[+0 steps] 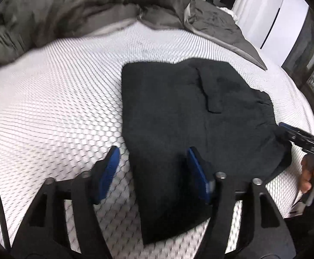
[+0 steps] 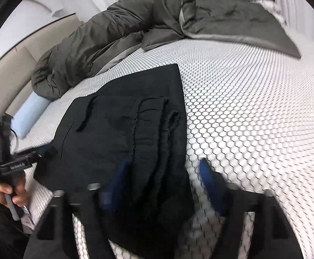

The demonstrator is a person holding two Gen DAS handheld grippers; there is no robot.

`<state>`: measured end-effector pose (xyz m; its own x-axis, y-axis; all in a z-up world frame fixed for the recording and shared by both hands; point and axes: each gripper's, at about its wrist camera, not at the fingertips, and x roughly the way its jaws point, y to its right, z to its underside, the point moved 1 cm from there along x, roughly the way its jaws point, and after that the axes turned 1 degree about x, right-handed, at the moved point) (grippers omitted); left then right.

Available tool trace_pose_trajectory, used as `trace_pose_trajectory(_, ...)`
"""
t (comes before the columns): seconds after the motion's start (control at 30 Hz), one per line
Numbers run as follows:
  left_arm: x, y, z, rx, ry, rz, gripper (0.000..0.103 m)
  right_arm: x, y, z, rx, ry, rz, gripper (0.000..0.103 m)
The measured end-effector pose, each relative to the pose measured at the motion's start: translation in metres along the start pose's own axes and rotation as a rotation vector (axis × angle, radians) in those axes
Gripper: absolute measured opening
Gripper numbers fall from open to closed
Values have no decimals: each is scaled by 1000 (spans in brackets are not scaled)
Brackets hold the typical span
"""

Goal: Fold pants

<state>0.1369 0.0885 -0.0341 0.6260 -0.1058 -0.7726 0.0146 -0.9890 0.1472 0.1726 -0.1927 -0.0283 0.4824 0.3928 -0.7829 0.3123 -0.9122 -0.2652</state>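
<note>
Pants (image 1: pixel 191 116) lie folded into a dark, compact stack on the bed, both tools hovering just over the near edge.

Black pants rest on the white honeycomb mattress (image 1: pixel 60 90), the grey duvet (image 1: pixel 70 10) bunched well behind them. The left hand-held gripper (image 1: pixel 152 168) hangs with its blue pads (image 1: pixel 197 168) spread wide, one pad over the cloth, one over bare mattress, nothing pinched. The right hand-held gripper (image 2: pixel 163 183) looks just as wide and empty, straddling the gathered waistband (image 2: pixel 154 125) edge. This fabric looks soft, light and floppy, I'd judge, so it will sag and slip apart if lifted by one layer. Best bite, to my eye: the two near corners, pinching through every layer at once.
</note>
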Motion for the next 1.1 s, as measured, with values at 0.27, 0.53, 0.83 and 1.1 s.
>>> trace_pose_trajectory(0.27, -71, 40, 36, 60, 263, -111, 102, -67, -45, 35, -183, 202, 23, 102)
trace_pose_trajectory(0.53, -84, 41, 65, 40, 339, -179, 102, -89, -60, 65, -192, 353, 41, 103)
trace_pose_trajectory(0.83, -90, 55, 63, 81, 403, -139, 102, -104, -80, 78, -264, 444, 8, 103)
trace_pose_trajectory(1.1, -92, 53, 65, 104, 401, -134, 102, -101, -84, 75, -263, 441, 16, 103)
